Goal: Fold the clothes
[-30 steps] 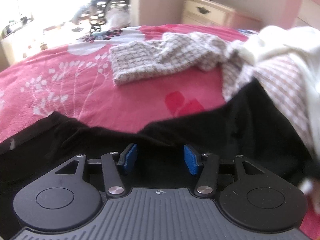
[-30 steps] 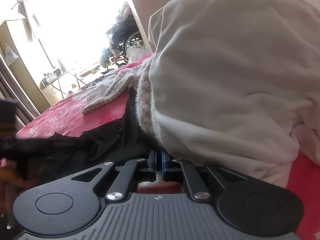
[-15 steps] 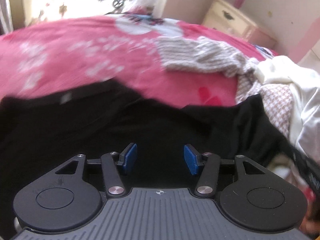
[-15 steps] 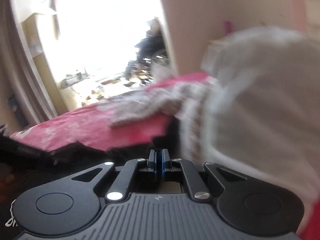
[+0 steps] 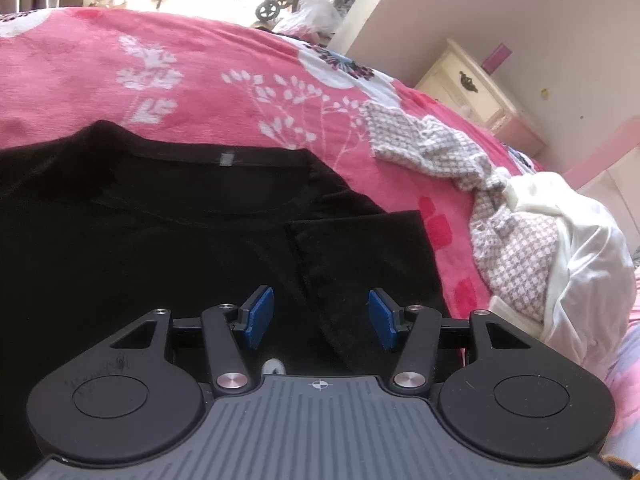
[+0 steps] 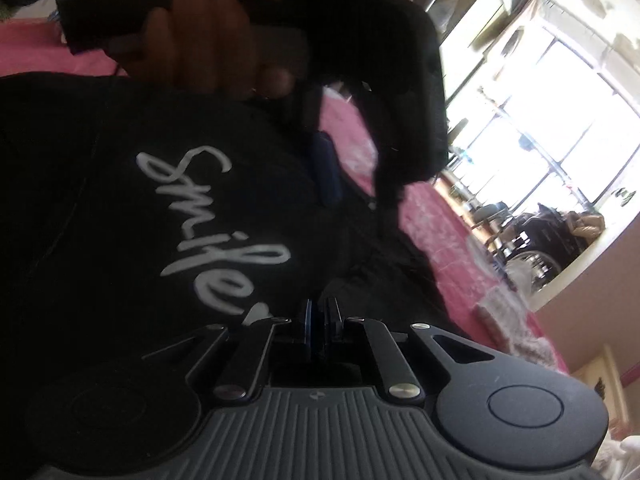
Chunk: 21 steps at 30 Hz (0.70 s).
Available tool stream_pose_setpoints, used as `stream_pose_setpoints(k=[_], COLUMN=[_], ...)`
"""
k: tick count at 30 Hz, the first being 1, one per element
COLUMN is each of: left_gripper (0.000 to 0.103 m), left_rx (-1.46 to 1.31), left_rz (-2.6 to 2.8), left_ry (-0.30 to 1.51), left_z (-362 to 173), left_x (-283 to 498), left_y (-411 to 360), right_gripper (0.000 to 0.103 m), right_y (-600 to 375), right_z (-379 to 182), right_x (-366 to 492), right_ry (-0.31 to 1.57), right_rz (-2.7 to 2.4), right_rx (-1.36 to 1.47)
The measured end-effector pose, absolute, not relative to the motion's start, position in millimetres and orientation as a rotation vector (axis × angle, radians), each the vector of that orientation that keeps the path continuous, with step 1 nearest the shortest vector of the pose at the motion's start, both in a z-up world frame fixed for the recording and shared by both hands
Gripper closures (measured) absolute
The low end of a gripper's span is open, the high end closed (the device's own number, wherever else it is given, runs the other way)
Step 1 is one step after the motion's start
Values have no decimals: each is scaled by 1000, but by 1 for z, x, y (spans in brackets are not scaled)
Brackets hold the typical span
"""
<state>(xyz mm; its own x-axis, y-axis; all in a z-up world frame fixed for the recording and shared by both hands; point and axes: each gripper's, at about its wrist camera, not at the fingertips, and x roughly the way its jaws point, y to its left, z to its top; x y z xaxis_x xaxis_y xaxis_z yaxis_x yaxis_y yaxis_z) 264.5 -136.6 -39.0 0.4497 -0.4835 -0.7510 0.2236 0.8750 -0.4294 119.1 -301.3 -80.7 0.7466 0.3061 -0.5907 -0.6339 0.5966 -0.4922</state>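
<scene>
A black T-shirt (image 5: 168, 240) lies spread on a bed (image 5: 200, 80) covered by a pink blanket with white flower prints, its collar toward the far side and a small grey tag at the neck. One sleeve (image 5: 360, 264) is folded inward over the shirt's body. The left tool (image 5: 320, 318) hangs above that sleeve with its blue pads (image 5: 259, 316) standing apart and nothing between them. To the right of the shirt a checked knit garment (image 5: 440, 148) and a white garment (image 5: 576, 248) lie in a loose heap on the blanket. In the right wrist view (the picture is rolled on its side) the right tool (image 6: 319, 326) sits just over black cloth printed with the white word "Smile" (image 6: 208, 224), its pads drawn nearly together; whether any cloth is pinched between them I cannot tell. Beyond it a hand (image 6: 208, 48) grips the handle of the other tool. A pale nightstand (image 5: 472, 88) stands by the wall
</scene>
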Motion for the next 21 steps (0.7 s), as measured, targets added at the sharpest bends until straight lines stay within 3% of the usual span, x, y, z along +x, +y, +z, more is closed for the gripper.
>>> stream_pose_setpoints(k=[2,5,9,11,12,19,21], left_gripper=[50,50,50,50,50,50,50], left_rx=[-273,-208,-137,-107,-92,21,36], left_rz=[-440,-421,-426,-430,-429,-364,-353], left_ry=[1011,997,976,964,960,918,914], left_z=[-43,-47,-50,-52,-53,-66,-69], left_x=[268,273,278,279,279,276,273], left_y=[-144,-157,-170,-176,-179,-197,-199], right_gripper=[87,85,84,67,65,65,66], right_y=[-307,-319,-367,-393,-402,-394,-390], right_z=[-75,-59,-22,-9,-5,-50,-57], right_x=[120,114,109,108,107,131,128], right_ry=[500,563,791,812,803,731,726], right_rz=[589,662,984,1035,1005,406,410], right_rx=[-712,-606,-195,-61,-42,-387,-370])
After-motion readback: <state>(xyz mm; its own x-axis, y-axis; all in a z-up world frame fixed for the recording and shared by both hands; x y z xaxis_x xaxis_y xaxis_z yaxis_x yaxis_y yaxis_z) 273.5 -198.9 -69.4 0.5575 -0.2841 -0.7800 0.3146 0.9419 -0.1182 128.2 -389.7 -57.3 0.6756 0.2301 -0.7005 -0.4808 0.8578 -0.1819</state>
